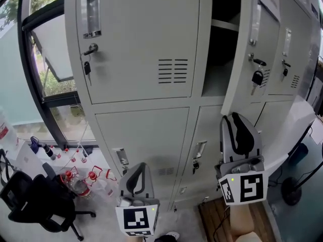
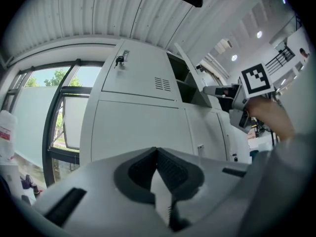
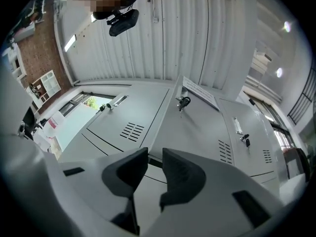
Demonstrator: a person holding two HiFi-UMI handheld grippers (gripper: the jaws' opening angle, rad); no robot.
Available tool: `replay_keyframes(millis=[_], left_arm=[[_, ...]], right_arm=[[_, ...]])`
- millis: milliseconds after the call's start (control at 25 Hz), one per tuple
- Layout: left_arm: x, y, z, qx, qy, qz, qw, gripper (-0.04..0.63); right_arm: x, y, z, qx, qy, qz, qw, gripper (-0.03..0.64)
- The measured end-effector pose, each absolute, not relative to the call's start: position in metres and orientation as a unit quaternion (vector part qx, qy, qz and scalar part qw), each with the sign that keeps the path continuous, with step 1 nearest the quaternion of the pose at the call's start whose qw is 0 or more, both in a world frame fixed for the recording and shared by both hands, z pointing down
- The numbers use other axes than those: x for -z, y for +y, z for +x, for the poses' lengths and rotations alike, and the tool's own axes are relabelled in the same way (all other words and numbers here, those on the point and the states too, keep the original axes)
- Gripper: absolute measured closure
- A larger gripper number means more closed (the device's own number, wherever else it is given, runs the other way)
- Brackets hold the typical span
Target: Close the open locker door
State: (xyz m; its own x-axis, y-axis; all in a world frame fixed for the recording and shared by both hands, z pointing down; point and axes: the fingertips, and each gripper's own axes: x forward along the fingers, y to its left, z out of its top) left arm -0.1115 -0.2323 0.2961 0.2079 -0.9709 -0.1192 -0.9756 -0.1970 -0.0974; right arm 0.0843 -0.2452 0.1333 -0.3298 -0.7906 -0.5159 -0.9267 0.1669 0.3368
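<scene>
The grey locker bank fills the head view. Its upper middle door [image 1: 243, 59] stands swung out to the right, with a key in its lock [image 1: 257, 77], and leaves the dark compartment [image 1: 222, 44] with a shelf exposed. My right gripper [image 1: 241, 117] sits just below that door's lower edge, open with nothing between its fingers. In the right gripper view [image 3: 154, 153] the door [image 3: 197, 127] lies straight ahead of the jaws. My left gripper [image 1: 137, 167] is lower, in front of the bottom lockers. Its pads meet at the tips in the left gripper view [image 2: 157, 151], shut and empty.
A closed locker door [image 1: 136, 39] with a key is at upper left. A black office chair [image 1: 35, 200] and glass bottles [image 1: 75, 178] stand on the floor by the window [image 1: 48, 74]. A white table [image 1: 298, 130] is at the right.
</scene>
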Motion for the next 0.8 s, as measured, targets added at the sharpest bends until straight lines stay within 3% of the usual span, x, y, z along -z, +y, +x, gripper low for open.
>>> replay_keyframes(millis=[680,800], left_arm=[[-0.298,-0.243,-0.129,-0.008,0.65,-0.756,0.077,0.594],[-0.298,-0.245,-0.133,-0.009,0.655,-0.752,0.075,0.594]], right_arm=[[-0.132,-0.288,0.064,-0.277,0.785,-0.541,0.121,0.522],[-0.132,-0.294,0.063,-0.266,0.789,-0.54,0.127,0.563]])
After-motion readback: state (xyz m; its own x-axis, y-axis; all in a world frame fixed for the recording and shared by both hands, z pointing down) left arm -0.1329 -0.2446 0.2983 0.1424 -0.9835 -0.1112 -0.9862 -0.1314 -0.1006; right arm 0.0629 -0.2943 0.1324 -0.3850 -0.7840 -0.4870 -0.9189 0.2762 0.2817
